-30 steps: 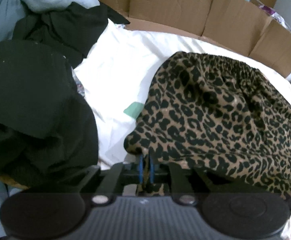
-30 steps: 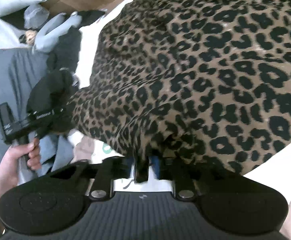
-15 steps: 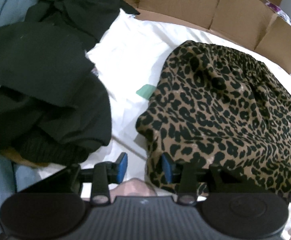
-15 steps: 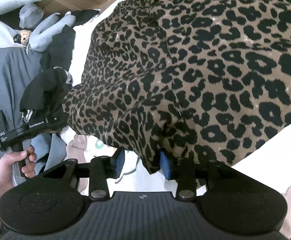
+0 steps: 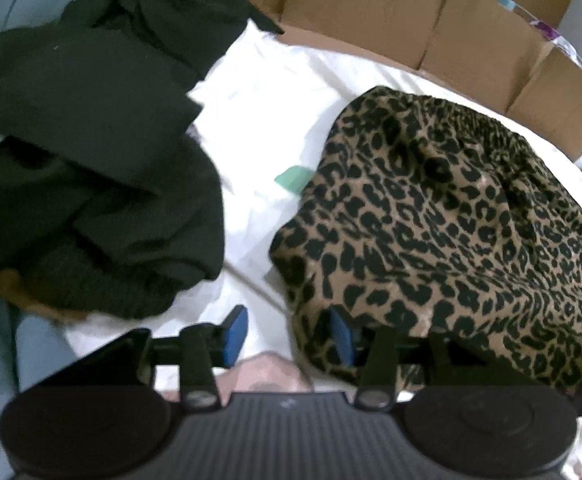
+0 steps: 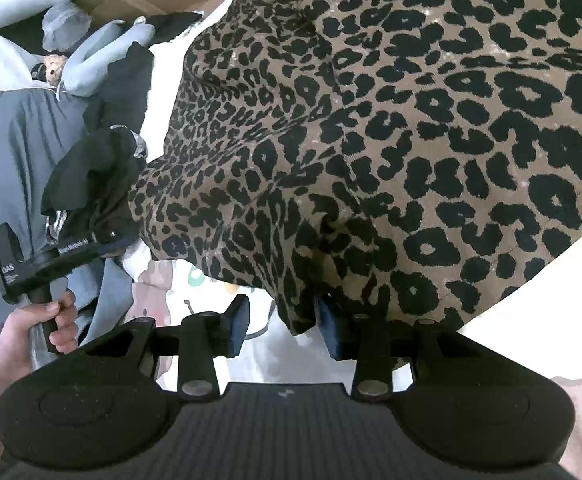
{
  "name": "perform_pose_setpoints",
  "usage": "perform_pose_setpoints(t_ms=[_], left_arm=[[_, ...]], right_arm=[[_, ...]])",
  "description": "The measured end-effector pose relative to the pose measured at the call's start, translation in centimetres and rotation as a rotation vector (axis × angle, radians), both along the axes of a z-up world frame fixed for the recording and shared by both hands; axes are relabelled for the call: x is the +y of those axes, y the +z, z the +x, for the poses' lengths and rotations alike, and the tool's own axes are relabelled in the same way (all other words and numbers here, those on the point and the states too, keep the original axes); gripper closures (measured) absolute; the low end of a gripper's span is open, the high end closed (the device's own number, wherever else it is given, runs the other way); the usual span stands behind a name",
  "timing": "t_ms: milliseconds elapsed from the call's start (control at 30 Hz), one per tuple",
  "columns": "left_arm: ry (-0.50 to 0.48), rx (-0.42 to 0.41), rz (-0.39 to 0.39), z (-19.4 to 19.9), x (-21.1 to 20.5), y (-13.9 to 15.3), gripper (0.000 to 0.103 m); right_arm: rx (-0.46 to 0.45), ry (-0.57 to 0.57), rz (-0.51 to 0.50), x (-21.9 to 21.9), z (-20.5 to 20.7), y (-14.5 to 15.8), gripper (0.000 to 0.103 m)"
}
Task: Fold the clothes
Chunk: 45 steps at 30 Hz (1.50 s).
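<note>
Left gripper with jaws apart, just been opening, nothing pinched; leopard-print garment hem draped beside the right pad, possibly brushing it (blurred there). Right gripper also parted, cloth edge hanging loose between the fingers. Garment spread on white sheet. Left of it, black clothes. Beyond, cardboard boxes.

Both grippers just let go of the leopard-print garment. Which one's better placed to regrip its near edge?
Roughly even, slightly the right gripper: the brown-and-black leopard-print garment hem hangs between its open jaws. The left gripper has just opened, with a corner at one pad.
</note>
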<state>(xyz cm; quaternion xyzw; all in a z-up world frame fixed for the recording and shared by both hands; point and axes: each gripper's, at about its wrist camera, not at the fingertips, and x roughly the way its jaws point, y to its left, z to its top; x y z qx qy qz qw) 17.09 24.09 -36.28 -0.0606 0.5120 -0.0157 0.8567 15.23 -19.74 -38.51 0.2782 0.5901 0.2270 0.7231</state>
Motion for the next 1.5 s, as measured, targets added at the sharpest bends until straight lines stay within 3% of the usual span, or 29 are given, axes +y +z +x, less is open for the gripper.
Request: perform_pose_setpoints(t_ms=[233, 367, 400, 433, 467, 500, 933, 1067, 1500], left_arm=[[-0.036, -0.004, 0.005, 1.9, -1.0, -2.2, 0.053], [-0.031, 0.064, -0.021, 2.7, -1.2, -3.3, 0.060], [-0.030, 0.069, -0.036, 2.7, -1.1, -3.3, 0.070], [-0.025, 0.072, -0.052, 2.6, -1.1, -3.2, 0.086], [-0.016, 0.077, -0.076, 2.4, -0.9, -3.0, 0.094], [-0.008, 0.080, -0.093, 2.1, -0.8, -2.6, 0.098], [0.004, 0.103, -0.060, 0.6, -1.0, 6.2, 0.099], [-0.007, 0.121, -0.003, 1.7, -0.8, 5.8, 0.098], [-0.016, 0.115, -0.038, 7.4, -0.4, 1.6, 0.098]], right_arm=[[-0.034, 0.038, -0.039, 1.7, 1.1, -1.0, 0.060], [-0.040, 0.057, -0.064, 2.5, 2.0, -1.8, 0.062], [-0.037, 0.065, -0.065, 2.6, 2.2, -1.9, 0.068], [-0.030, 0.081, -0.061, 2.6, 2.4, -2.0, 0.093], [-0.029, 0.093, -0.054, 2.6, 2.5, -1.9, 0.100], [-0.031, 0.103, -0.047, 2.6, 2.5, -1.7, 0.100], [-0.065, 0.149, 0.054, -0.3, 2.4, 2.7, 0.100], [-0.047, 0.157, 0.068, -1.1, 2.7, 2.7, 0.100], [-0.043, 0.058, 0.053, -1.2, 5.3, 1.4, 0.100]])
